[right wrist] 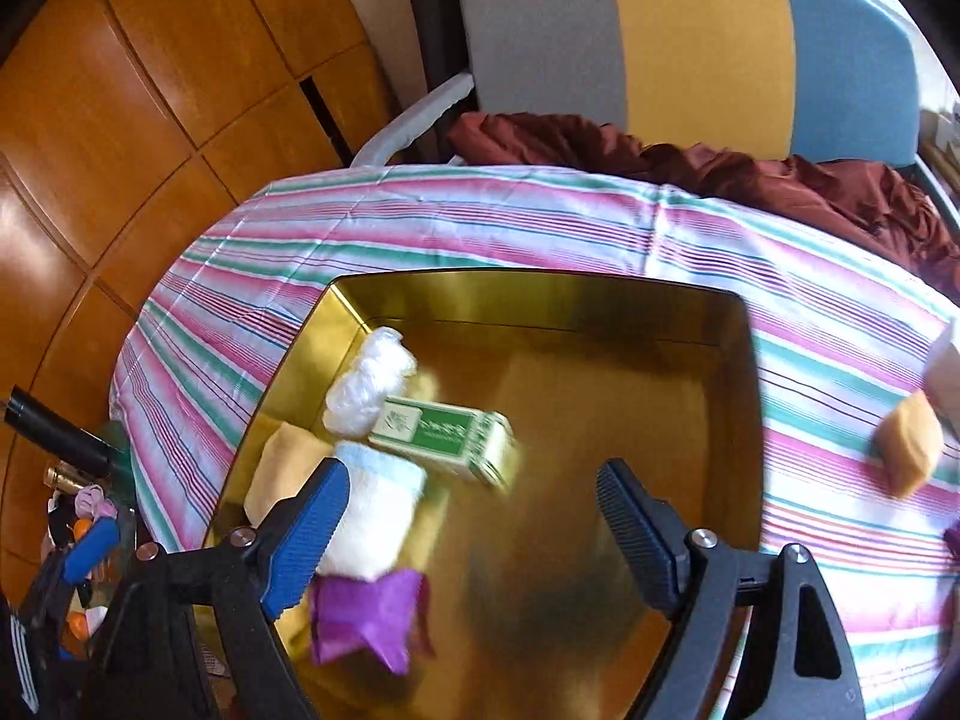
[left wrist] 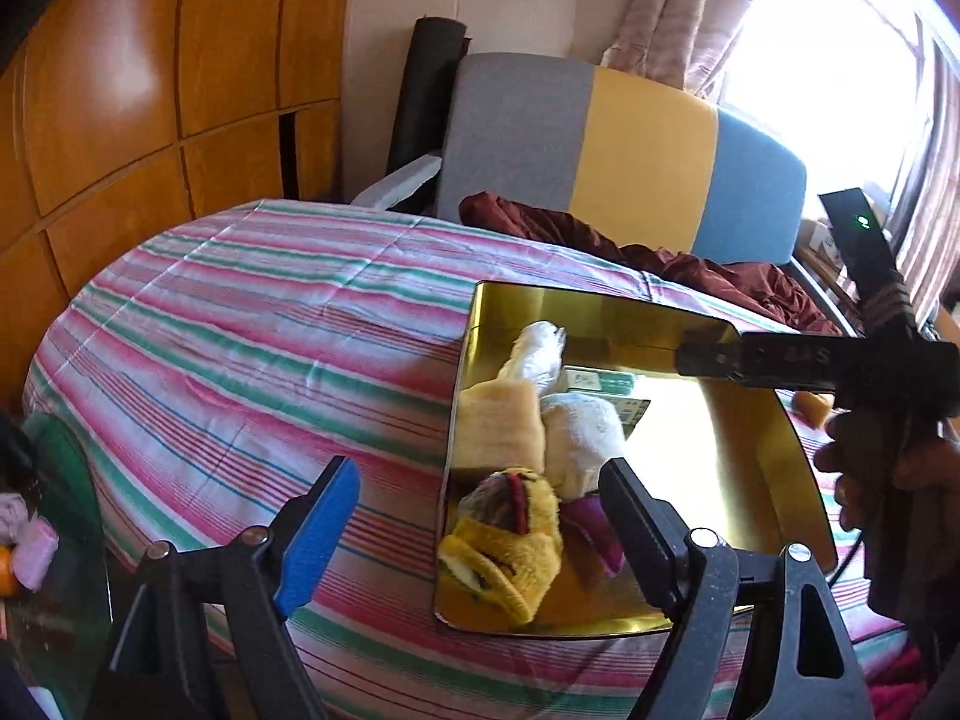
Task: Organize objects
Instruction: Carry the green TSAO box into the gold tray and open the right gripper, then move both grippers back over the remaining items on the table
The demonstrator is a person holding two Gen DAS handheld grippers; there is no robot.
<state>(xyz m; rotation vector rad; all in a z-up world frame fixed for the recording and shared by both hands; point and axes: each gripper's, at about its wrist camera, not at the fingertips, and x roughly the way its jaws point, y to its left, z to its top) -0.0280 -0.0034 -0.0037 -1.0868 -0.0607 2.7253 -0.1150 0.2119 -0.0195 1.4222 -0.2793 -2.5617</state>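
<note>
A gold metal tin [left wrist: 750, 468] [right wrist: 600, 324] sits on the striped bedspread. It holds a clear plastic bundle [right wrist: 369, 387], a green and white box [right wrist: 450, 435] that looks blurred, a white rolled towel [right wrist: 375, 516], a yellow cloth [right wrist: 285, 468], a purple cloth [right wrist: 366, 615] and a yellow fuzzy item [left wrist: 510, 546]. My right gripper [right wrist: 474, 531] is open and empty above the tin; it shows from the side in the left wrist view [left wrist: 684, 360]. My left gripper [left wrist: 480, 540] is open and empty over the tin's near left edge.
An orange pouch [right wrist: 909, 450] and a white object [right wrist: 948, 372] lie on the bedspread [left wrist: 240, 330] right of the tin. A maroon cloth [right wrist: 720, 162] lies at the back before a grey, yellow and blue chair [right wrist: 690, 42]. Clutter sits low at the left [right wrist: 84, 516].
</note>
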